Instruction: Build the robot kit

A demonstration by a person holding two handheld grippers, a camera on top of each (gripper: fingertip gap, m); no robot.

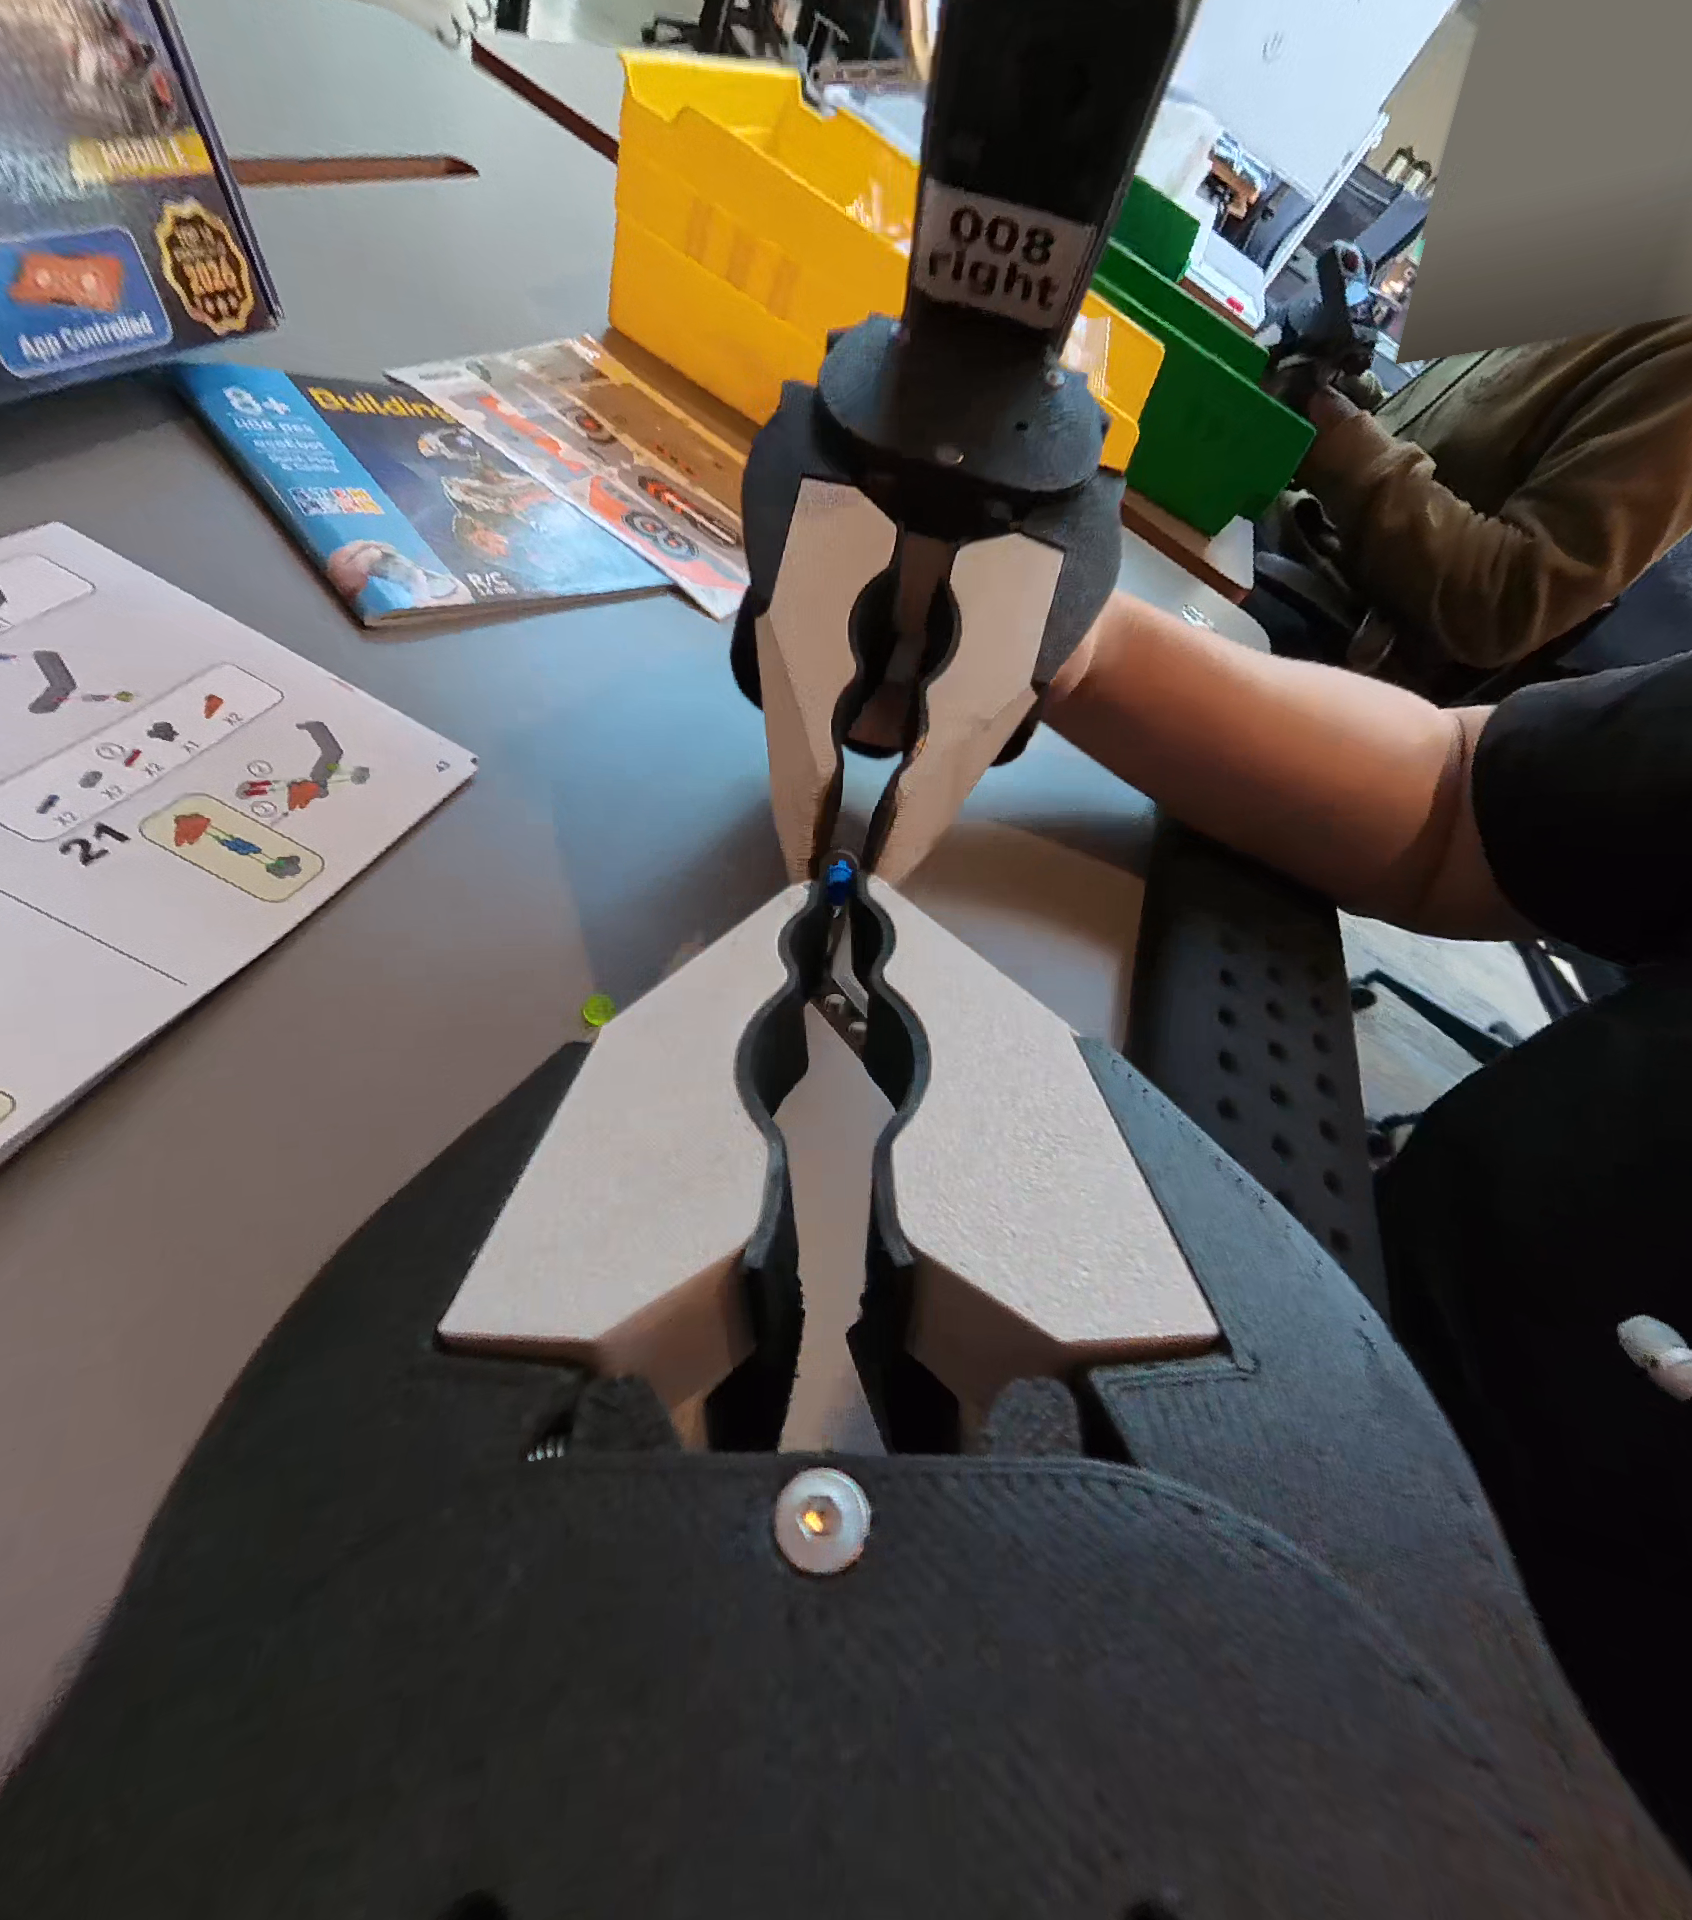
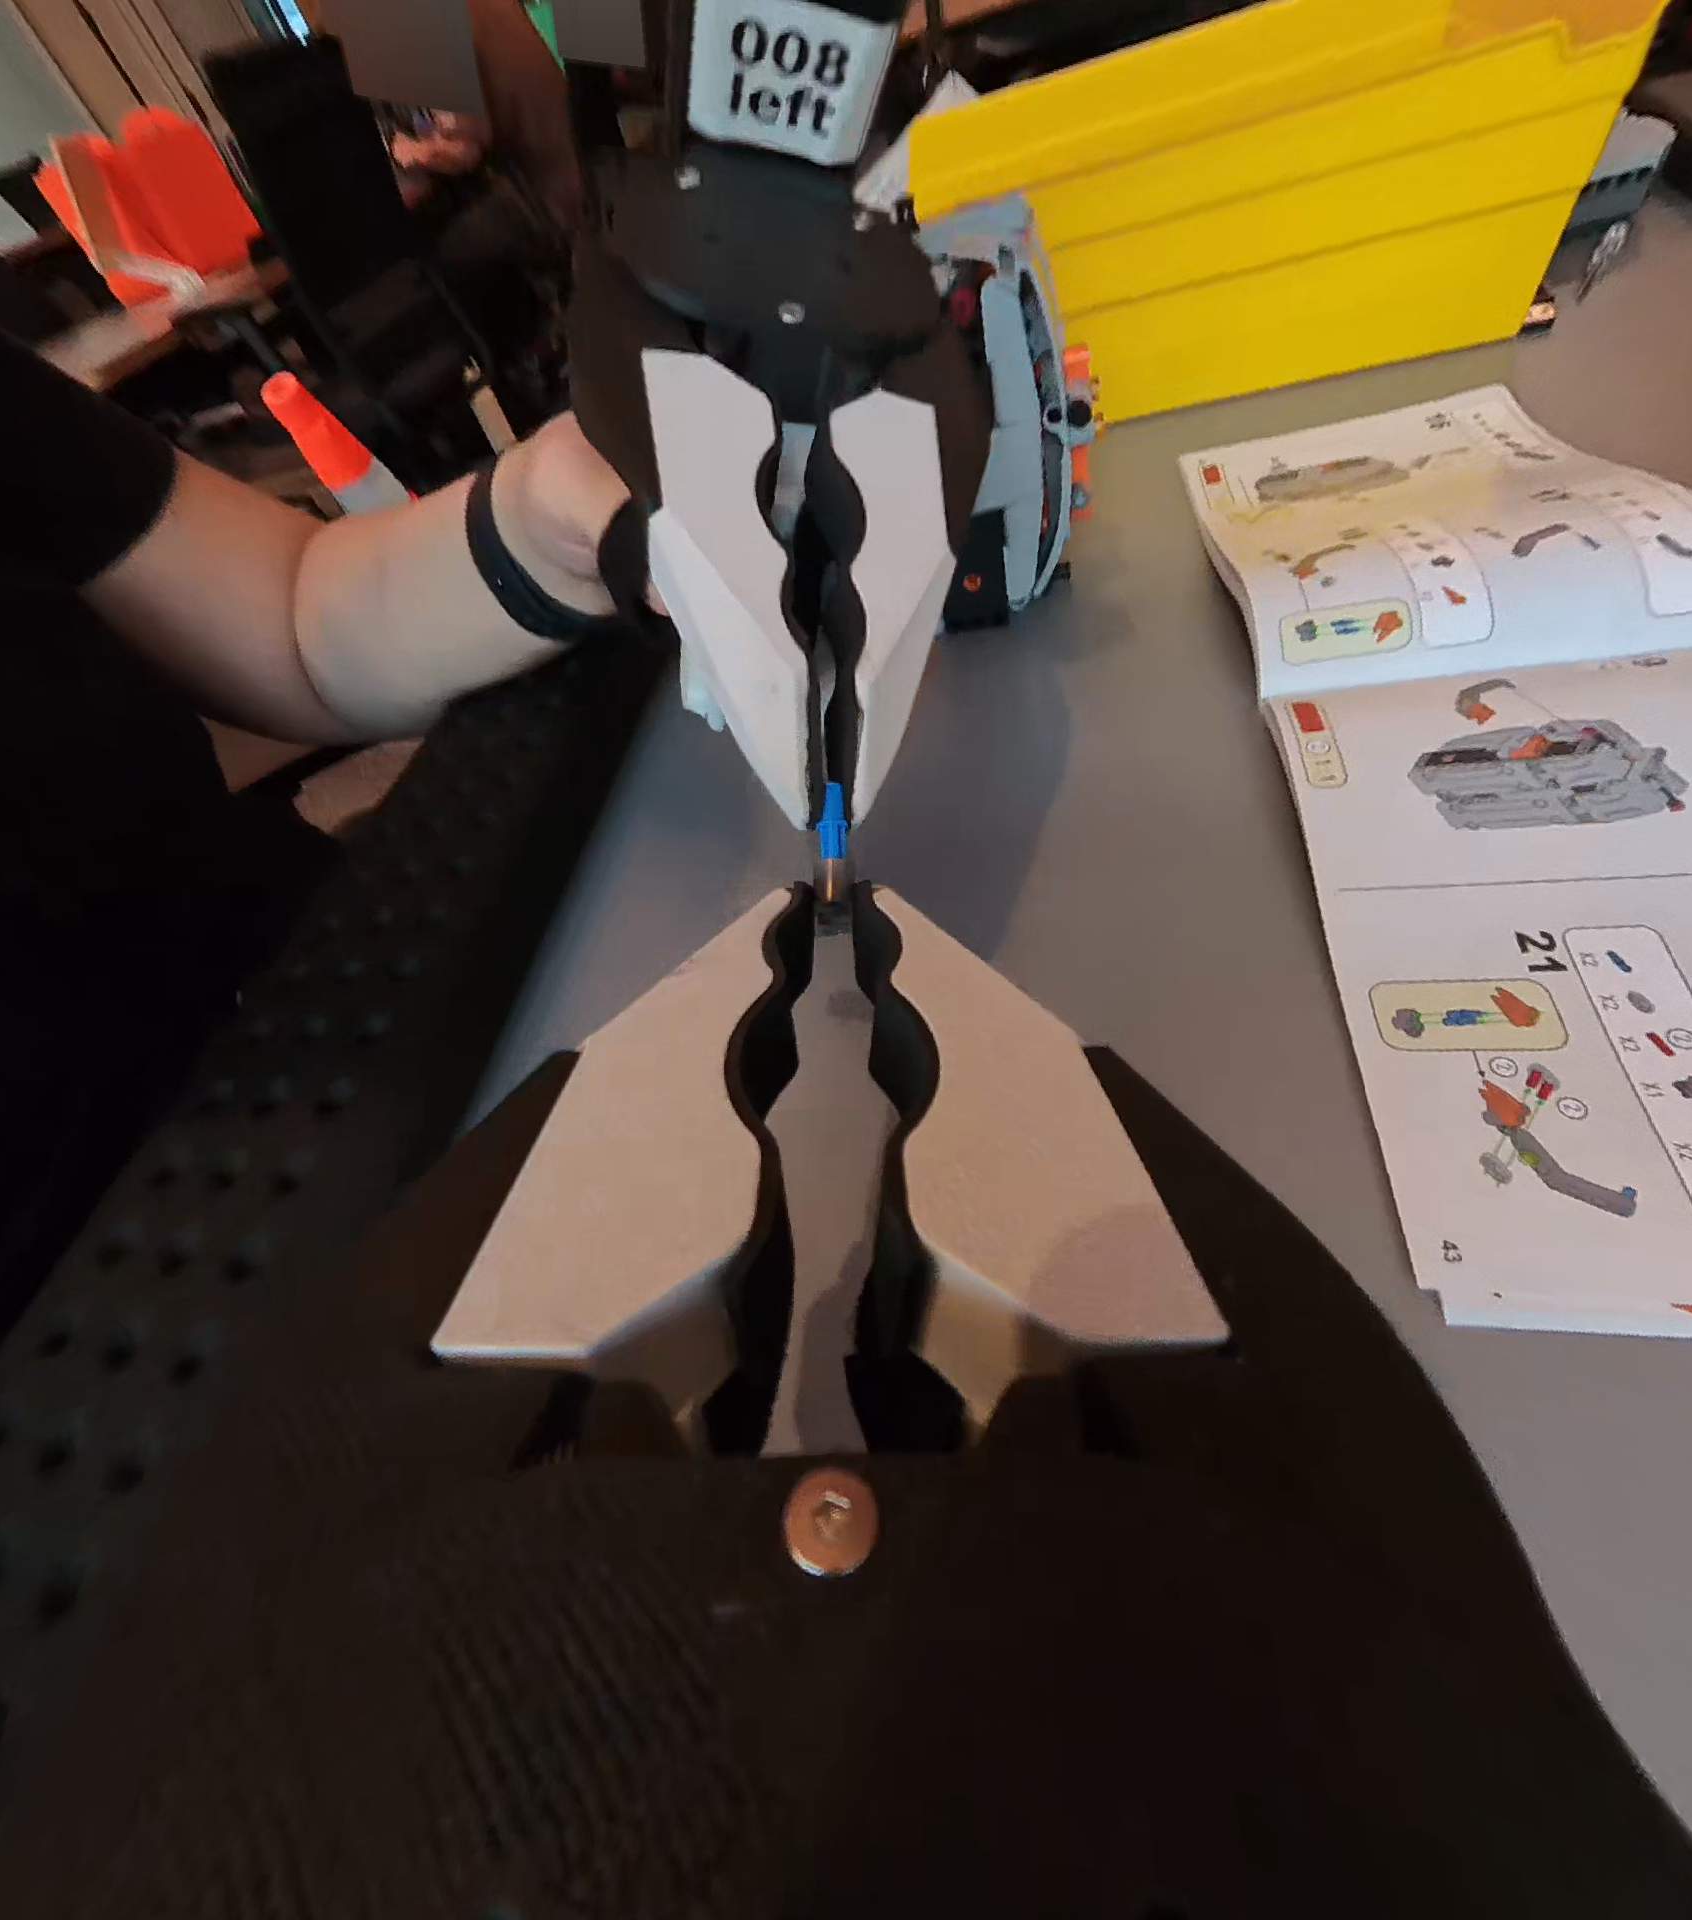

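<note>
both grippers meet tip to tip above the near edge of the grey table (image 1: 530,727), each held by a bare forearm reaching in from the person's side. the left gripper (image 1: 837,909) points away from its camera; the right gripper (image 1: 847,857) points down toward it from above. seen from the right wrist, the arrangement is mirrored: the right gripper (image 2: 829,894) below, the left gripper (image 2: 829,816) above.

fingers are pale, flat-faced wedges with black, wavy-edged inner pads, set in black ribbed printed bodies.

the left gripper is clenched on a small blue pin (image 2: 830,826), which projects from its tips. a short grey sleeve (image 2: 828,878) sits on the pin's free end, reaching the right gripper's tips. the right gripper's jaws stand nearly closed about a small dark part (image 2: 831,920) just beyond the sleeve; whether they actually grip it cannot be told.

beside the grippers on the table lies an open instruction booklet (image 2: 1548,810), glossy white paper. beyond the booklet stands a yellow plastic bin (image 2: 1289,208), with a grey and orange brick model (image 2: 1029,395) next to it. a tiny green round piece (image 1: 598,1010) lies on the table near the booklet's corner.
</note>
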